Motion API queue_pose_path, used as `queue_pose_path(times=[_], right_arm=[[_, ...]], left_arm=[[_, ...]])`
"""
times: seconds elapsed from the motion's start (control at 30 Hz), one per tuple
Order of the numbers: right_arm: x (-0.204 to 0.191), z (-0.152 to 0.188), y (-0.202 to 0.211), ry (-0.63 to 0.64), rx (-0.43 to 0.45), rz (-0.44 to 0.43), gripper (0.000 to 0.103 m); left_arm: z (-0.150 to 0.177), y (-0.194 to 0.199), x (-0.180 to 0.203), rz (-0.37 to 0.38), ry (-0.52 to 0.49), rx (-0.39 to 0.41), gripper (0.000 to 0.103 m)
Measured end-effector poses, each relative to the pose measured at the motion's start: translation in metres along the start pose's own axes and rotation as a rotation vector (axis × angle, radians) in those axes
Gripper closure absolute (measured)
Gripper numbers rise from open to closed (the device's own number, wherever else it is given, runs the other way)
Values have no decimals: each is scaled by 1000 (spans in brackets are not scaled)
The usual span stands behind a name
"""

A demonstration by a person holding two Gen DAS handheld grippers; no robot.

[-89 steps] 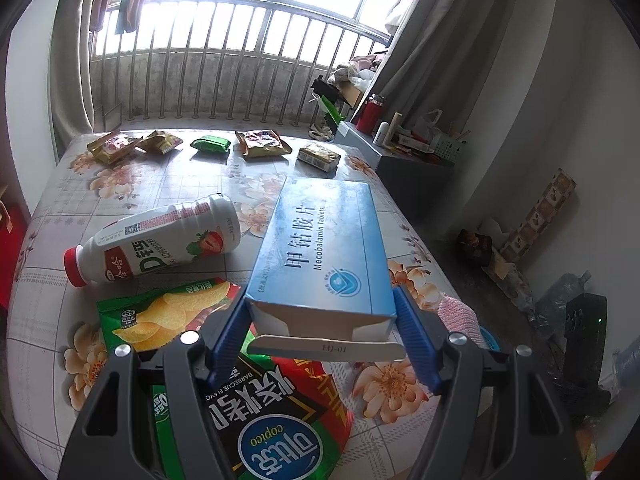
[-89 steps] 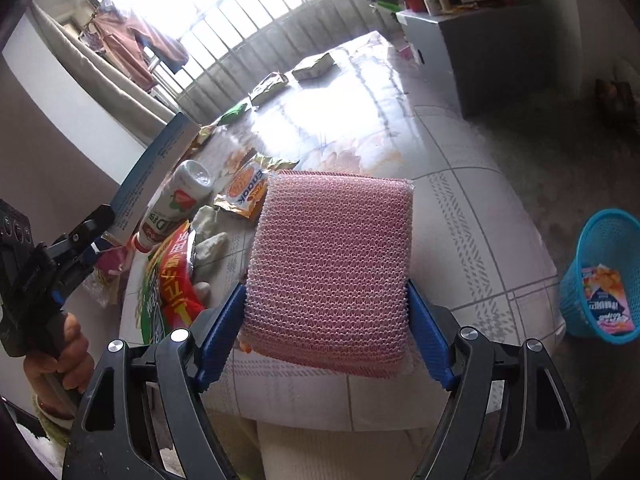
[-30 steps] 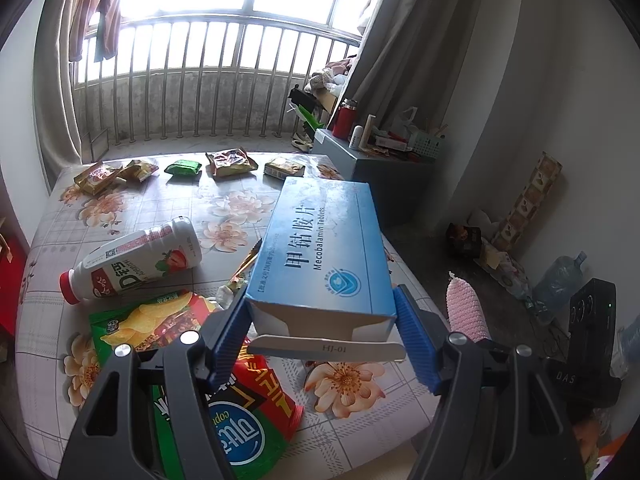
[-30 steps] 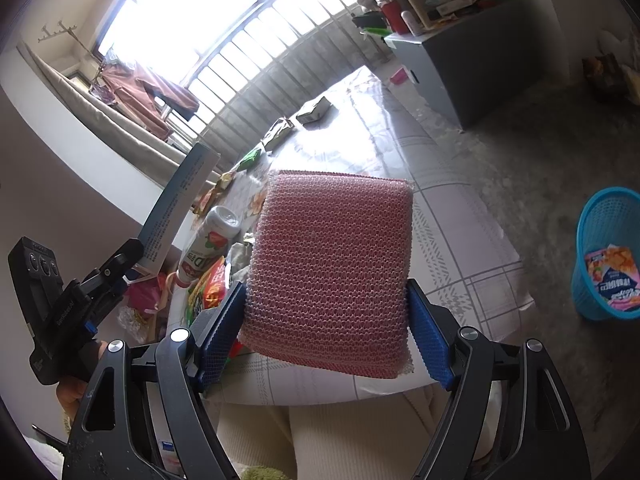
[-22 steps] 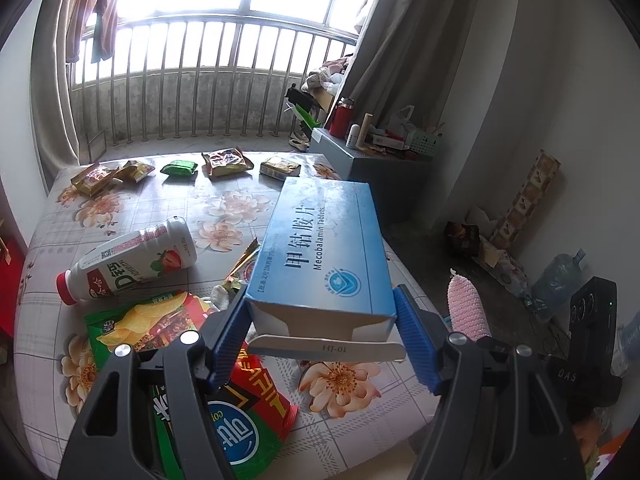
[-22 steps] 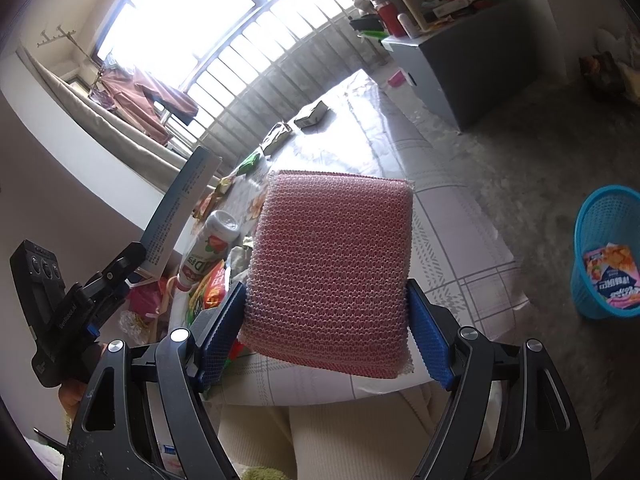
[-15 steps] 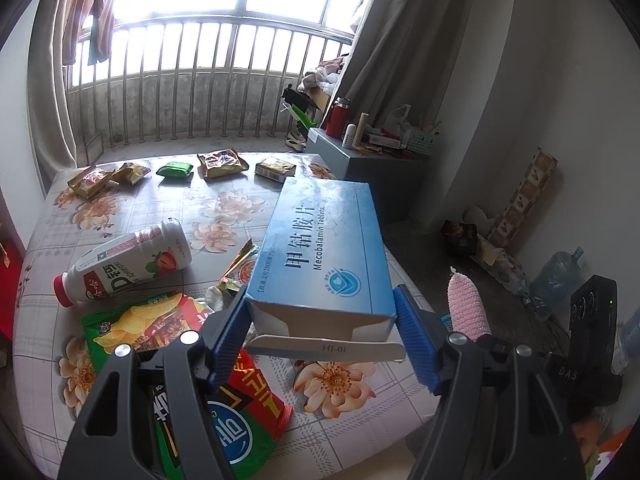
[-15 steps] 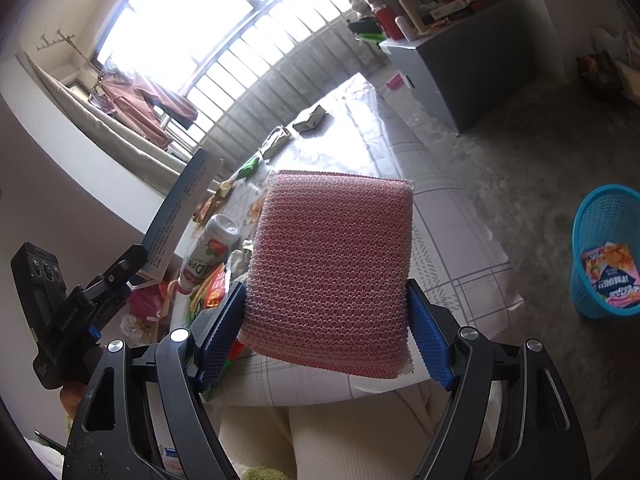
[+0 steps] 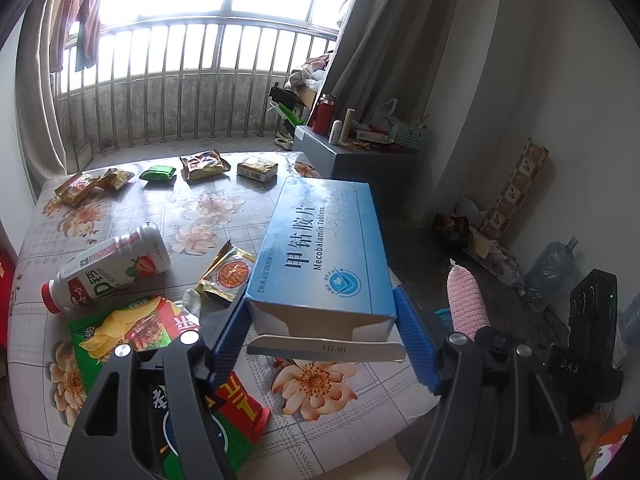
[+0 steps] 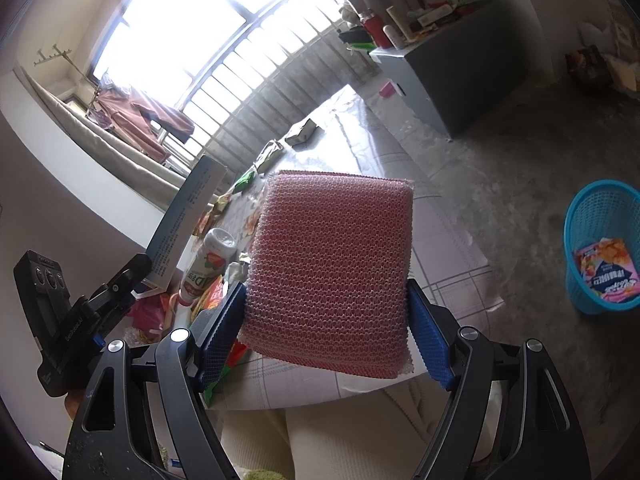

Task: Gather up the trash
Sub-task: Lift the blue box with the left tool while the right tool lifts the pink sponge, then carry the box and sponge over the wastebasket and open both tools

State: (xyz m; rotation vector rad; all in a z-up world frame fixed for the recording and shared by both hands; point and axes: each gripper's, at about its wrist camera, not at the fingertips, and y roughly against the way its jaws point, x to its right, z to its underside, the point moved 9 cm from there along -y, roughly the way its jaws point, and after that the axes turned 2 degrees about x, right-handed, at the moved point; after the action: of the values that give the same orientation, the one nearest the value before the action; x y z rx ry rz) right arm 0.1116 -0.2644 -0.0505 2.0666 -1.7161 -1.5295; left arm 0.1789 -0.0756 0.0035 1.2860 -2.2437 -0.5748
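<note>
My left gripper [image 9: 322, 342] is shut on a blue Mecobalamin tablet box [image 9: 324, 252] and holds it above the floral table [image 9: 192, 216]. My right gripper [image 10: 326, 330] is shut on a pink mesh sponge [image 10: 332, 268], held up beyond the table's near right edge; the sponge also shows edge-on in the left wrist view [image 9: 466, 300]. A blue waste basket [image 10: 600, 248] with a snack wrapper inside stands on the floor at the right. The box also shows in the right wrist view [image 10: 186, 216].
On the table lie a strawberry drink bottle [image 9: 108, 268], a chip bag [image 9: 132, 328], a small orange packet [image 9: 228, 272] and several snack packets along the far edge [image 9: 204, 166]. A grey cabinet [image 9: 352, 164] with clutter stands beyond the table. Window bars are behind.
Both grippers have risen and pulled back from the table, keeping hold of the box and the sponge. The table looks farther away than three seconds ago.
</note>
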Motion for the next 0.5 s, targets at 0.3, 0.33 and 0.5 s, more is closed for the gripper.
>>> queue_pose_path(times=[0.3,0.33,0.5], right_arm=[[19,-8,22,-46,56,9,30],[21,-10,24,-52,62,11,30],[34,-15,38,-84,97,21,30]], left_arm=[[-2,-11,31,38,-39,-13,35],[-1,-13,36,43,-45,-15,35],[-2,-22,59,74,-74,-25,35]])
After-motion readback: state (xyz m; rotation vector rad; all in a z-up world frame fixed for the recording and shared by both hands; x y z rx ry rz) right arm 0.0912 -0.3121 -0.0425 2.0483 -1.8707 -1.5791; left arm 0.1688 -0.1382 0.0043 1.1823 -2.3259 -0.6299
